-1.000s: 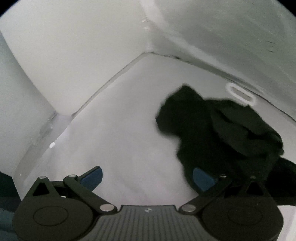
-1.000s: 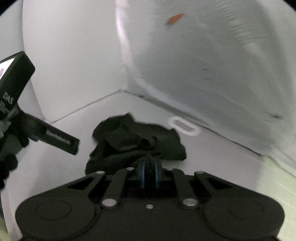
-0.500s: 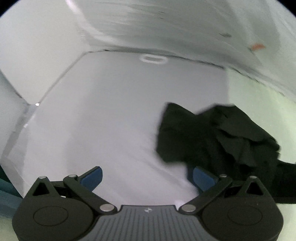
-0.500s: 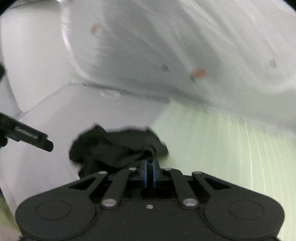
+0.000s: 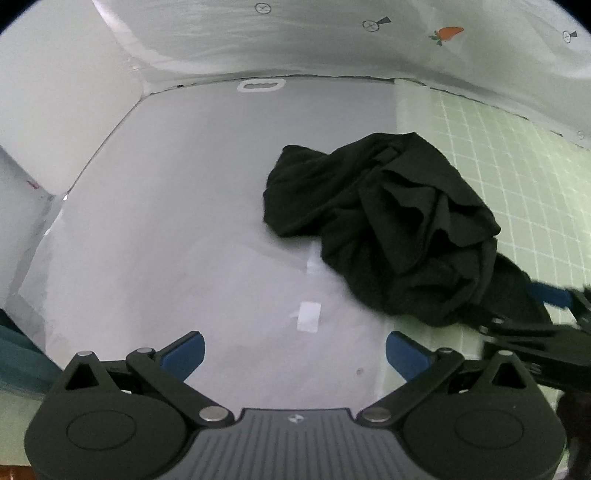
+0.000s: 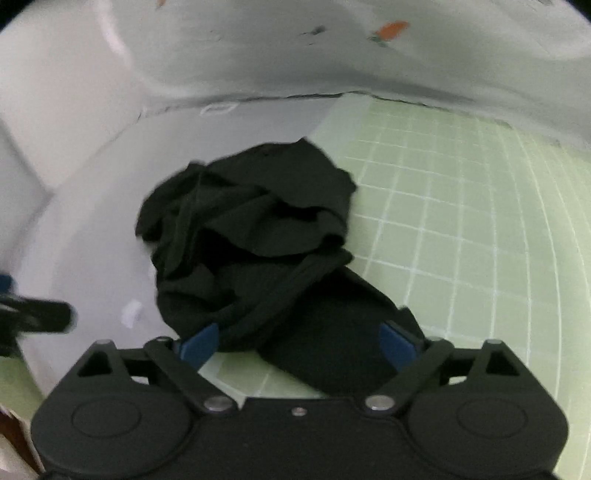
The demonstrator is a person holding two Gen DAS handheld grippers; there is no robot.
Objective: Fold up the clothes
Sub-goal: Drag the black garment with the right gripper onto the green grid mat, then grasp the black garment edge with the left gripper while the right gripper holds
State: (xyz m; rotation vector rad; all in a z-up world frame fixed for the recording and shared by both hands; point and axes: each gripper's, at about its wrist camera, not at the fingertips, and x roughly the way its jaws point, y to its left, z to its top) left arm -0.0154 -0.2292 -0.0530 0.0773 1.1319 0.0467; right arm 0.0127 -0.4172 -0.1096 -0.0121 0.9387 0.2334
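Note:
A crumpled black garment point(image 5: 388, 221) lies in a heap, partly on the white board point(image 5: 166, 221) and partly on the green grid mat point(image 5: 498, 147). My left gripper point(image 5: 293, 343) is open over bare white board, to the left of the heap, with nothing between its blue pads. In the right wrist view the garment point(image 6: 251, 221) fills the middle, and its near folds lie between the fingers of my right gripper point(image 6: 299, 334). Those jaws are opening and stand wide, with the pads off the cloth. The right gripper's blue pad point(image 5: 550, 293) also shows at the heap's right edge.
Two white tape strips point(image 5: 308, 317) lie on the board near the left gripper. A white oval handle cutout point(image 5: 260, 85) sits at the board's far edge. A pale cloth backdrop with a carrot print point(image 5: 447, 33) rises behind. The green mat point(image 6: 461, 221) spreads rightward.
The right gripper was shut on the black garment and has spread its jaws; the garment now rests as a heap. Both views swung right, bringing the green mat into view.

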